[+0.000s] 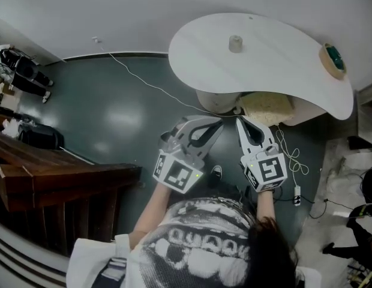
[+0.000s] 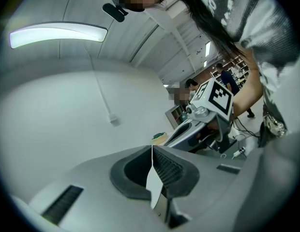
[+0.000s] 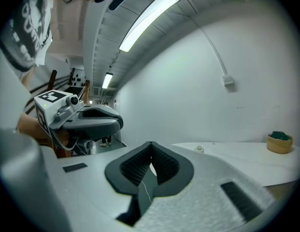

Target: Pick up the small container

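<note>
The small container (image 1: 236,43), a pale little cylinder, stands on the white curved table (image 1: 276,71), well ahead of both grippers. In the right gripper view it shows as a tiny shape (image 3: 200,149) on the tabletop (image 3: 247,161). My left gripper (image 1: 215,122) and right gripper (image 1: 239,120) are held side by side, short of the table's near edge, above the dark floor. The jaws of both are shut with nothing between them. The left gripper's pads (image 2: 151,151) meet at the tip, and so do the right gripper's pads (image 3: 150,146).
A tan bowl with green contents (image 1: 333,59) sits at the table's right end (image 3: 279,142). The table's pedestal (image 1: 219,101) is just ahead of the grippers. A white cable (image 1: 144,81) crosses the floor. A wooden structure (image 1: 54,176) stands at the left, cords and a power strip (image 1: 297,195) at the right.
</note>
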Motion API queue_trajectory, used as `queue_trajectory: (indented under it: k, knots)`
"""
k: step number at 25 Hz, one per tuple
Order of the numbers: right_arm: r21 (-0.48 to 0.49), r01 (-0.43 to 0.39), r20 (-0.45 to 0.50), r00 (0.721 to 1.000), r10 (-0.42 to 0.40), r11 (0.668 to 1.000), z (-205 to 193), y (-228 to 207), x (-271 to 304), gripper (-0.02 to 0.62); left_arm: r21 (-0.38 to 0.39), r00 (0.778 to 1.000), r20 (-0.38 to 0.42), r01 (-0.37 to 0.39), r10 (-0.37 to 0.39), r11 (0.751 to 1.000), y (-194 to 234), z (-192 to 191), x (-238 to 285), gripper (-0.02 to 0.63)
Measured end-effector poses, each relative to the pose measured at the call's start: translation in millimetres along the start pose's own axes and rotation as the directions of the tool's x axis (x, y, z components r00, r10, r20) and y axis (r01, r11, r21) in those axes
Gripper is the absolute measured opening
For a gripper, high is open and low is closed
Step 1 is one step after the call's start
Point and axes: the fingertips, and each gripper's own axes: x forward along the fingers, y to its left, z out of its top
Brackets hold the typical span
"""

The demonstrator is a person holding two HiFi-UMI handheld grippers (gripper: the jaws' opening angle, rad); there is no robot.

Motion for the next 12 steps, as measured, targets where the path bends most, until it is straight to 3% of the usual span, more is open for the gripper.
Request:
queue_trajectory:
  k: [12]
  knots:
    - [0.015,0.061,-0.004,0.998,-0.061,0.998,8,-46,91,0.000,0.028,0.997,0.037,0.067,-0.068,0.997,77,-43,45,0.006]
